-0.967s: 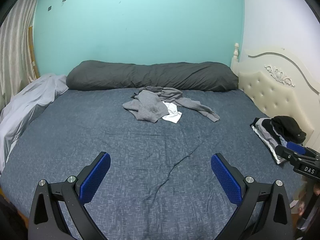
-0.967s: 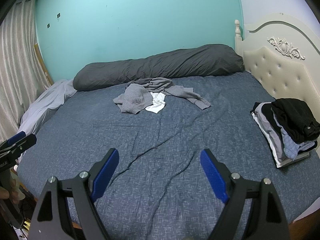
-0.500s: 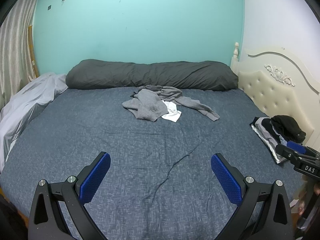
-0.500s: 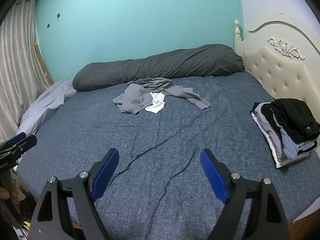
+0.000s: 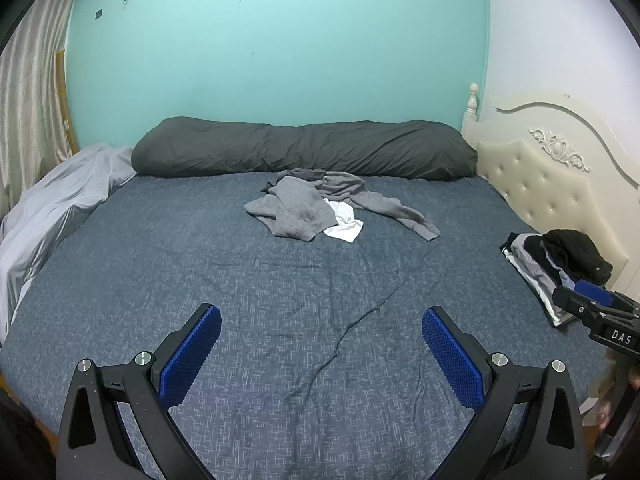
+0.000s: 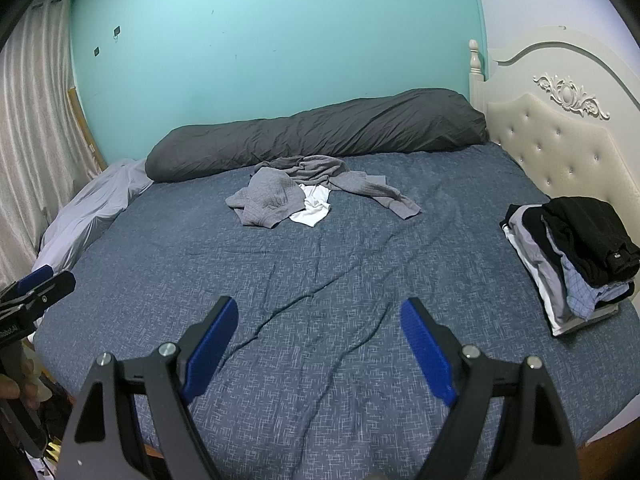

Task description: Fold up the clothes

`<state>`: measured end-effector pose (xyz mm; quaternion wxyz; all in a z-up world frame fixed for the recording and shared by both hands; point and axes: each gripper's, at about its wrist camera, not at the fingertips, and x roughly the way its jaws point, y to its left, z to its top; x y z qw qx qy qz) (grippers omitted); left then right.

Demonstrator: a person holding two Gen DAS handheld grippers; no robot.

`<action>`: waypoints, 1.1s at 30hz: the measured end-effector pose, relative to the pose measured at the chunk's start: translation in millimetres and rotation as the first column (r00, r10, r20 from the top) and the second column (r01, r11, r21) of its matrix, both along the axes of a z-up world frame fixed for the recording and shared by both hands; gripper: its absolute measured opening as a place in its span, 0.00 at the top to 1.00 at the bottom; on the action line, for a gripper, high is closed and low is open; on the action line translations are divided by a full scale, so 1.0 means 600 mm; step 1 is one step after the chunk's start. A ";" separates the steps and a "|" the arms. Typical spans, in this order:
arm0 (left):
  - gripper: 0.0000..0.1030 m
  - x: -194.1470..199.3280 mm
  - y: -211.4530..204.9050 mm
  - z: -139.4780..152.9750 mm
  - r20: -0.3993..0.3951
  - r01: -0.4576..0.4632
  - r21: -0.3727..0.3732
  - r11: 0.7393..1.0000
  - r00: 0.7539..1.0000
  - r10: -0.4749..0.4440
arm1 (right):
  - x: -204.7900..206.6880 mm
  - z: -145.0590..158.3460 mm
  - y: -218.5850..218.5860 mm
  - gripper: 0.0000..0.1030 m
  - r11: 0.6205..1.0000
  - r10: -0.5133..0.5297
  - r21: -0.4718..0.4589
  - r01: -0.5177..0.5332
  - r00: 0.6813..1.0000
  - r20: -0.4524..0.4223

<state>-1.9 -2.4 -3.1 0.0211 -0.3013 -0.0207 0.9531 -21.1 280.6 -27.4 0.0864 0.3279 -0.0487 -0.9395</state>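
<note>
left hand-held gripper (image 5: pixel 321 350): mine, jaws wide with nothing between them, over the near edge of the bed (image 5: pixel 200 264), tipped down toward the cover.
right hand-held gripper (image 6: pixel 318 346): mine too, also spread wide and empty, over the same near edge, well apart from any clothing.
loose clothes (image 5: pixel 320 206): a rumpled heap near the far edge of the bed, just in front of the long dark pillow (image 5: pixel 304 150); a grey sweater (image 5: pixel 296 214) lies on top at the left, a white garment (image 5: pixel 344 226) pokes out under it, and a second grey top (image 5: pixel 384 208) trails a sleeve to the right.
folded pile (image 6: pixel 576 264): already stacked at the right edge of the bed, beside the headboard (image 6: pixel 560 140).
step in hand: as I judge it, reaching across to fetch the next piece.
how to do it well: I would take the grey sweater alone, pinching shoulder or hem with one gripper each, lift it free of the white garment, and drag it to the bare middle to spread flat.
risk: grabbing deep could pull two pieces at once.
</note>
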 end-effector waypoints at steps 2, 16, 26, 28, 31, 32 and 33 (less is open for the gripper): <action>0.01 0.000 0.001 -0.001 0.000 0.001 0.001 1.000 1.000 -0.001 | 0.000 0.000 0.000 0.18 1.000 0.000 0.000 0.000 1.000 0.001; 0.01 0.000 0.003 -0.002 -0.001 0.004 0.004 1.000 1.000 -0.004 | -0.001 0.004 -0.001 0.18 1.000 -0.003 0.003 0.003 1.000 -0.001; 0.01 -0.007 0.004 0.005 0.001 0.009 0.005 1.000 1.000 -0.009 | -0.002 0.006 -0.003 0.18 1.000 -0.006 0.006 0.006 1.000 -0.002; 0.01 -0.006 0.005 0.003 0.001 0.023 0.009 1.000 1.000 -0.023 | -0.002 0.005 -0.003 0.18 1.000 -0.007 0.006 0.007 1.000 -0.003; 0.01 -0.005 0.005 0.002 -0.001 0.030 0.011 0.999 1.000 -0.030 | -0.003 0.005 -0.004 0.18 1.000 -0.007 0.006 0.007 1.000 -0.002; 0.01 -0.004 0.006 0.001 -0.001 0.029 0.011 1.000 1.000 -0.029 | -0.003 0.005 -0.004 0.18 1.000 -0.007 0.006 0.007 1.000 -0.002; 0.01 -0.004 0.006 0.001 0.000 0.030 0.011 0.999 1.000 -0.030 | -0.004 0.005 -0.004 0.18 1.000 -0.007 0.005 0.007 1.000 -0.002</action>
